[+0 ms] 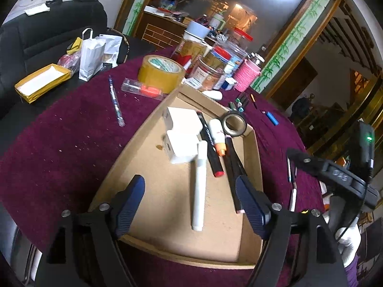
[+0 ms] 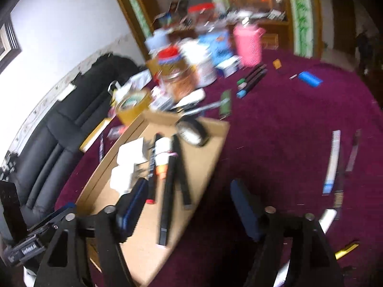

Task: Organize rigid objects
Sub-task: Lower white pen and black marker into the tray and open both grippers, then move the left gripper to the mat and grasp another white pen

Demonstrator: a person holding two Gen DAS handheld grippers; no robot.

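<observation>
The cardboard tray (image 1: 251, 167) is sitting on the purple tablecloth (image 1: 59, 143), already holding a white marker (image 1: 199, 186). Both the left gripper (image 1: 190, 205) and right gripper (image 2: 186, 212) are hanging released and empty; approaching slowly would be wise, since loose pens (image 2: 332, 162) are lying beside the tray.

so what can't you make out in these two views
- Right wrist view: motion blur smears the jars and pens; no labels readable.
- Left wrist view: the left gripper's right finger hides the black pen's near end.
- Left wrist view: the right gripper covers pens beside the box.
</observation>
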